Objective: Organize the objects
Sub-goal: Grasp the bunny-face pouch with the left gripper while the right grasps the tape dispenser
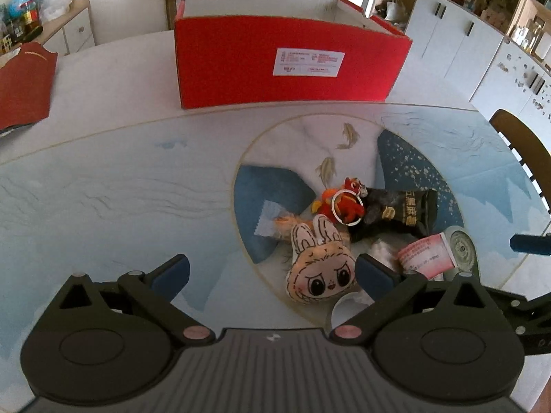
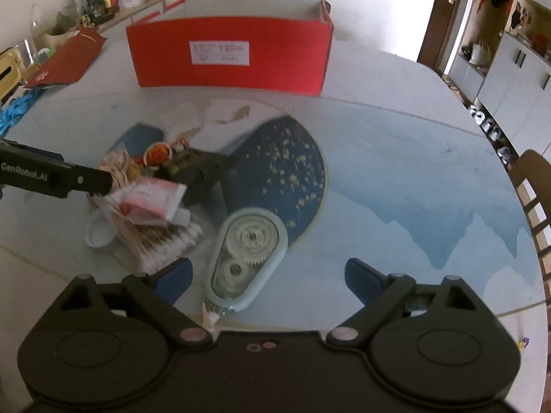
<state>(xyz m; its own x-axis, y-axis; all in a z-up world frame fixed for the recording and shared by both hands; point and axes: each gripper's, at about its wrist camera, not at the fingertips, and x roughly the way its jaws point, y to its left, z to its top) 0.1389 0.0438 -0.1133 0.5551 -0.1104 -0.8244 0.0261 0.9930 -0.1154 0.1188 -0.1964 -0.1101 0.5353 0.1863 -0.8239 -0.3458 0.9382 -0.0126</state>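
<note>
A red open box (image 1: 286, 58) stands at the far side of the table; it also shows in the right wrist view (image 2: 227, 58). A pile lies mid-table: a bunny-face plush (image 1: 318, 268), a red plush keychain (image 1: 346, 203), a black snack packet (image 1: 399, 211), a pink-and-white packet (image 1: 425, 254). My left gripper (image 1: 273, 273) is open, the bunny plush between its fingers, right of centre. My right gripper (image 2: 268, 277) is open over a pale-green correction tape dispenser (image 2: 246, 258). Cotton swabs (image 2: 158, 241) and the pink packet (image 2: 153, 203) lie to its left.
A red envelope (image 1: 24, 86) lies at the table's left. Wooden chairs stand at the right edge (image 1: 523, 144) and behind the box. White cabinets (image 1: 465, 44) line the right wall. The left gripper's body (image 2: 51, 175) reaches in from the left of the right wrist view.
</note>
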